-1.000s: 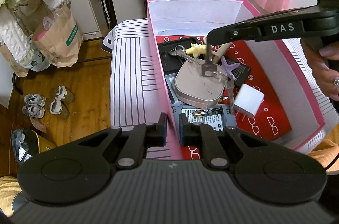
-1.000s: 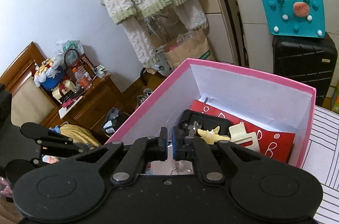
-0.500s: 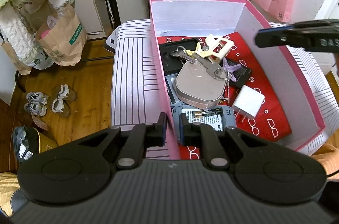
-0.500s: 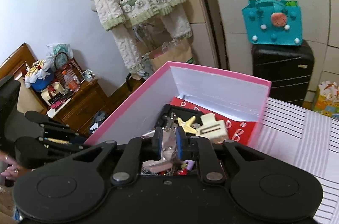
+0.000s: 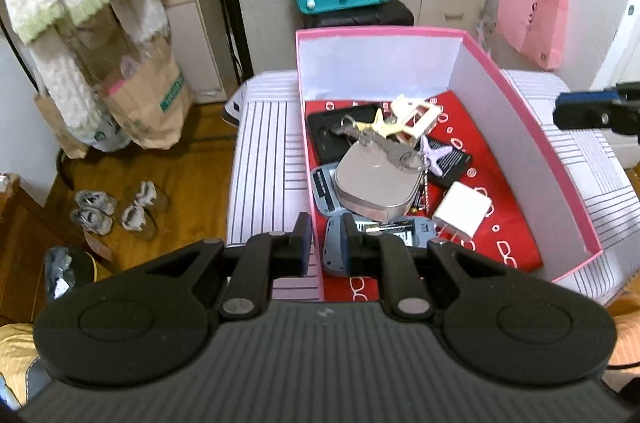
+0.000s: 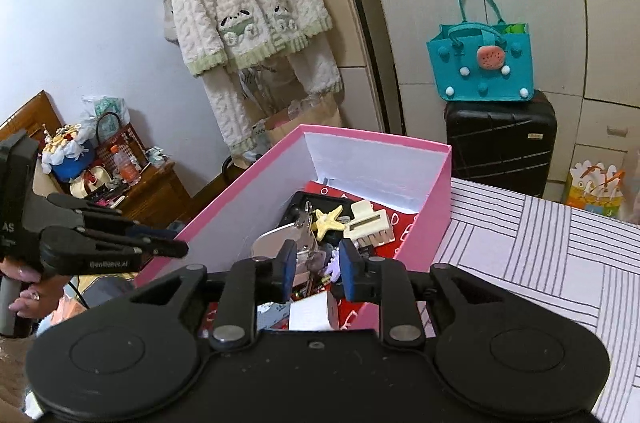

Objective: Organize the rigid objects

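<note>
The open pink cardboard box (image 5: 520, 103) sat on the white striped tabletop (image 5: 264, 159), its red lining crowded with small things. A bunch of silver keys (image 5: 384, 143) lay on top of a rounded beige case (image 5: 376, 183), just beside a yellow starfish charm (image 6: 328, 219) and a cream hair clip (image 6: 368, 223). A white plug adapter (image 5: 460, 211) rested nearer the front wall. The left gripper (image 5: 326, 243) hung over the box's near left wall, jaws almost together with that wall's edge seen between them. The right gripper (image 6: 316, 267) hovered above the box's near end, jaws opening and gripping nothing.
</note>
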Tool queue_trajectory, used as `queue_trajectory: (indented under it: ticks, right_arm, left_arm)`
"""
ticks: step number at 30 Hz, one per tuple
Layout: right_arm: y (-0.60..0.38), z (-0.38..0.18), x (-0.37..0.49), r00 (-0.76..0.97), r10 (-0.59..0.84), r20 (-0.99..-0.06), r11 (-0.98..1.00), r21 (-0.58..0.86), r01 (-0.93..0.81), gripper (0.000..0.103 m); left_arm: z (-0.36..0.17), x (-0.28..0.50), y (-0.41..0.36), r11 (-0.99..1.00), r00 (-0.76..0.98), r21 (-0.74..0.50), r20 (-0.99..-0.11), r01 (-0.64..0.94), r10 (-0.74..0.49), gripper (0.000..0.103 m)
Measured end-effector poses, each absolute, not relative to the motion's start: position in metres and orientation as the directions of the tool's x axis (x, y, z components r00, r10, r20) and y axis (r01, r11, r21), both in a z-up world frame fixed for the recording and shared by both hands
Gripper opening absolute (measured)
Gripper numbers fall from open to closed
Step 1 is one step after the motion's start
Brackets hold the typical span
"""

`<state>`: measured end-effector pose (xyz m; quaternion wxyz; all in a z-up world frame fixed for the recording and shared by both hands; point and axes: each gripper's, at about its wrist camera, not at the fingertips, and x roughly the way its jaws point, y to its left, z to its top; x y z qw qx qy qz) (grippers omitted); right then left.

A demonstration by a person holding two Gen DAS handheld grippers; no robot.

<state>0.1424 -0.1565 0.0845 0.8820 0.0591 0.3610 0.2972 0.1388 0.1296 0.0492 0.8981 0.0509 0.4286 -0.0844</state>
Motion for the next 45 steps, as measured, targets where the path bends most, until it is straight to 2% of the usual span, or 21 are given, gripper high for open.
queue_trajectory:
  ticks: [5,9,11,15,16,19,22,23,24,26,29,32,36,40,45]
  right_arm:
    - [-0.167,0.090,0.131,0.584,0.538,-0.608,0.833,0.281,-0.476,0.047]
    - [-0.176,0.089,0.126,0.585,0.482,-0.653,0.862,0.235,-0.449,0.057]
    - [-0.181,0.087,0.124,0.582,0.432,-0.689,0.885,0.202,-0.419,0.068]
    - [-0.192,0.085,0.115,0.586,0.274,-0.762,0.941,0.087,-0.327,0.083]
    - [-0.195,0.085,0.110,0.592,0.229,-0.773,0.954,0.057,-0.295,0.091]
    - [-0.210,0.089,0.092,0.620,0.229,-0.750,0.957,0.057,-0.284,0.092]
    - [-0.232,0.094,0.072,0.656,0.308,-0.689,0.950,0.179,-0.258,0.092]
    - [-0.239,0.097,0.063,0.681,0.325,-0.656,0.946,0.213,-0.246,0.092]
    - [-0.242,0.098,0.056,0.699,0.326,-0.636,0.945,0.228,-0.234,0.092]
    - [-0.246,0.101,0.040,0.719,0.333,-0.610,0.942,0.239,-0.233,0.092]
    - [-0.237,0.105,0.018,0.763,0.268,-0.588,0.963,0.168,-0.209,0.092]
    - [-0.228,0.106,0.000,0.794,0.220,-0.567,0.976,0.120,-0.184,0.093]
    - [-0.220,0.103,-0.012,0.822,0.161,-0.546,0.987,0.084,-0.138,0.099]
    - [-0.218,0.103,-0.021,0.827,0.171,-0.536,0.985,0.097,-0.141,0.099]
    - [-0.220,0.099,-0.027,0.833,0.150,-0.533,0.988,0.108,-0.109,0.101]
  left_arm:
    - [0.067,0.122,0.127,0.979,0.630,-0.019,-0.763,0.203,-0.145,0.013]
    - [0.080,0.107,0.115,0.974,0.645,-0.023,-0.745,0.227,-0.168,0.013]
    - [0.085,0.100,0.109,0.971,0.653,-0.031,-0.735,0.237,-0.183,0.013]
    - [0.082,0.091,0.096,0.964,0.653,-0.076,-0.722,0.254,-0.229,0.013]
    - [0.079,0.090,0.094,0.962,0.648,-0.097,-0.721,0.256,-0.245,0.013]
    - [0.074,0.085,0.085,0.950,0.634,-0.152,-0.715,0.271,-0.295,0.013]
    - [0.073,0.078,0.075,0.945,0.635,-0.166,-0.707,0.280,-0.312,0.021]
    - [0.074,0.076,0.072,0.946,0.641,-0.165,-0.702,0.277,-0.310,0.027]
    - [0.074,0.073,0.069,0.949,0.657,-0.155,-0.691,0.273,-0.302,0.031]
    - [0.070,0.067,0.054,0.970,0.716,-0.056,-0.665,0.237,-0.213,0.031]
    - [0.061,0.058,0.032,0.981,0.784,0.068,-0.613,0.181,-0.102,0.034]
    - [0.056,0.052,0.023,0.981,0.775,0.029,-0.618,0.193,-0.135,0.038]
    - [0.054,0.038,0.015,0.987,0.804,0.048,-0.587,0.154,-0.097,0.045]
    - [0.054,0.027,0.012,0.982,0.807,0.027,-0.575,0.186,-0.137,0.050]
    - [0.050,0.020,0.016,0.992,0.817,0.030,-0.570,0.121,-0.083,0.057]
